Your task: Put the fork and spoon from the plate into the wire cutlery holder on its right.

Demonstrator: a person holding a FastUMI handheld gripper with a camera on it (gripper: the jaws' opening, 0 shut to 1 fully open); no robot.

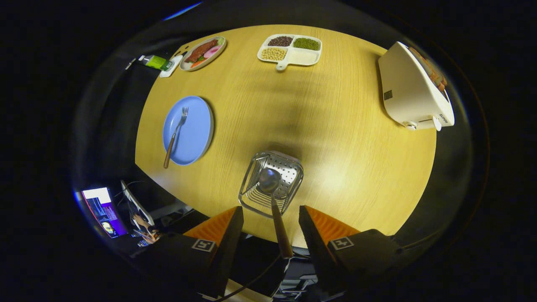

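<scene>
The claw is wide — the spoon leans in the holder and could tip out.

1. gripper is seen from its own camera, pointing steeply down, both fingers rising from the bottom of the view.
2. fingers stand spread, a clear gap between the two inner edges.
3. neither inner edge presses on anything; the spoon handle runs up through the gap with space on both sides.
4. the two fingers are roughly symmetric, tips level with each other, each narrowing to a point.
5. each finger base carries a square marker tag, both facing the camera.
6. the hand holding the gripper can't be made out.
</scene>
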